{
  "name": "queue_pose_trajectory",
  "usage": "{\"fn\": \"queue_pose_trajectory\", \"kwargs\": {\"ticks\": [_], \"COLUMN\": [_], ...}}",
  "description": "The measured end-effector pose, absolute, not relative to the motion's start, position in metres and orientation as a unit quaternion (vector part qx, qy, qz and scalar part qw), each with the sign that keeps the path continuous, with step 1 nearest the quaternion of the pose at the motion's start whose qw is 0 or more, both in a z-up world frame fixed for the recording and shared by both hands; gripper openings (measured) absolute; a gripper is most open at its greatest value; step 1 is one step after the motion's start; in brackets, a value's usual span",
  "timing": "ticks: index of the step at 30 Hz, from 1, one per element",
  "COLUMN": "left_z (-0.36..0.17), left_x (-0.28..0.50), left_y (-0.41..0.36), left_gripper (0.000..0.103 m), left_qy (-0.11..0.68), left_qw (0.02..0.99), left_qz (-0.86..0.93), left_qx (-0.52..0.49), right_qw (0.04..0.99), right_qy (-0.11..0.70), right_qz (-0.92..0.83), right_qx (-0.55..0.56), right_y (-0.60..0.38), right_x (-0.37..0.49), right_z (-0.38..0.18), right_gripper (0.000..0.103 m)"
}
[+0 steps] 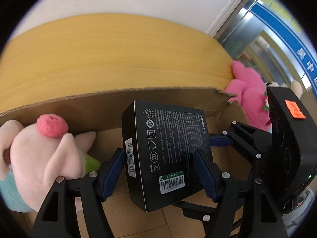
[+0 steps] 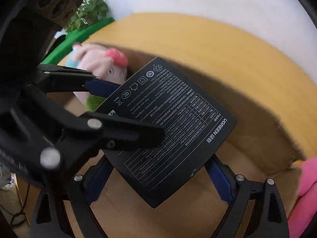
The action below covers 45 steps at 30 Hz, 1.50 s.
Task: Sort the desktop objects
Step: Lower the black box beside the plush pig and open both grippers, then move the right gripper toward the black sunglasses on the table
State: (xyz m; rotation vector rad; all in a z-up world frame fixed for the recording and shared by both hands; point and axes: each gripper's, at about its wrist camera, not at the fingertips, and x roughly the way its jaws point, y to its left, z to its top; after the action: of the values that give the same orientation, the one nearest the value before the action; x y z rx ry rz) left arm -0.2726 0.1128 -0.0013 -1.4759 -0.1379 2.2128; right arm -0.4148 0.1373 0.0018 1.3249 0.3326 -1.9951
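A black UGREEN box (image 1: pixel 166 150) hangs over the open cardboard box (image 1: pixel 111 103), printed back face up. My left gripper (image 1: pixel 158 170) is shut on it, blue pads on its two sides. My right gripper (image 2: pixel 158 178) is also shut on the box (image 2: pixel 174 130), pads against opposite edges. In the left wrist view the right gripper's fingers (image 1: pixel 221 140) reach in from the right. In the right wrist view the left gripper's fingers (image 2: pixel 118 130) cross from the left. A pale pink pig plush (image 1: pixel 45 158) lies inside the carton at left; it also shows in the right wrist view (image 2: pixel 99 67).
A bright pink plush (image 1: pixel 247 95) sits outside the carton's right corner, also seen in the right wrist view (image 2: pixel 305 194). The yellow table (image 1: pixel 118 55) runs behind the carton to a white wall. A green plant (image 2: pixel 89 11) stands far left. A glass door (image 1: pixel 267 39) is at the right.
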Motion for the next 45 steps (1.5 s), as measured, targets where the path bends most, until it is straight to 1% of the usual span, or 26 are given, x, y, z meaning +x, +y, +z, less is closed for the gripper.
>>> {"fn": "queue_pose_trajectory", "kwargs": {"ticks": [4, 8, 13, 17, 19, 20, 21, 24, 26, 29, 36, 40, 45], "left_z": [-0.007, -0.008, 0.014, 0.061, 0.087, 0.098, 0.109, 0.135, 0.142, 0.149, 0.143, 0.118, 0.076], "left_x": [-0.274, -0.270, -0.252, -0.206, -0.172, -0.160, -0.139, -0.086, -0.069, -0.040, 0.009, 0.019, 0.030], "left_y": [0.115, 0.109, 0.085, 0.066, 0.051, 0.052, 0.043, 0.031, 0.044, 0.045, 0.027, 0.018, 0.014], "left_gripper": [0.070, 0.070, 0.070, 0.071, 0.072, 0.075, 0.080, 0.080, 0.080, 0.081, 0.080, 0.080, 0.080], "left_qy": [-0.040, -0.029, -0.048, -0.023, -0.014, -0.009, -0.006, 0.020, 0.035, 0.043, 0.037, 0.014, -0.020], "left_qw": [0.224, 0.225, 0.227, 0.227, 0.224, 0.219, 0.209, 0.171, 0.155, 0.146, 0.138, 0.155, 0.189], "left_qz": [0.809, 0.808, 0.827, 0.871, 0.894, 0.904, 0.916, 0.943, 0.951, 0.957, 0.955, 0.943, 0.917], "left_qx": [-0.541, -0.544, -0.511, -0.436, -0.389, -0.367, -0.343, -0.284, -0.265, -0.247, -0.258, -0.295, -0.350], "right_qw": [0.335, 0.324, 0.295, 0.262, 0.248, 0.245, 0.243, 0.237, 0.242, 0.250, 0.267, 0.278, 0.280], "right_qy": [0.135, 0.139, 0.140, 0.121, 0.120, 0.118, 0.114, 0.103, 0.096, 0.098, 0.108, 0.112, 0.114], "right_qz": [-0.766, -0.769, -0.787, -0.832, -0.861, -0.872, -0.882, -0.902, -0.909, -0.914, -0.907, -0.886, -0.846], "right_qx": [0.532, 0.534, 0.523, 0.475, 0.427, 0.408, 0.387, 0.347, 0.327, 0.306, 0.306, 0.354, 0.439], "right_y": [0.134, 0.129, 0.137, 0.155, 0.164, 0.166, 0.164, 0.160, 0.159, 0.154, 0.147, 0.166, 0.192], "right_x": [-0.417, -0.409, -0.387, -0.347, -0.312, -0.300, -0.285, -0.251, -0.215, -0.187, -0.123, -0.104, -0.082], "right_z": [-0.014, -0.012, -0.003, 0.036, 0.064, 0.076, 0.091, 0.124, 0.140, 0.154, 0.134, 0.101, 0.040], "right_gripper": [0.092, 0.093, 0.094, 0.097, 0.103, 0.103, 0.103, 0.103, 0.103, 0.103, 0.103, 0.103, 0.103]}}
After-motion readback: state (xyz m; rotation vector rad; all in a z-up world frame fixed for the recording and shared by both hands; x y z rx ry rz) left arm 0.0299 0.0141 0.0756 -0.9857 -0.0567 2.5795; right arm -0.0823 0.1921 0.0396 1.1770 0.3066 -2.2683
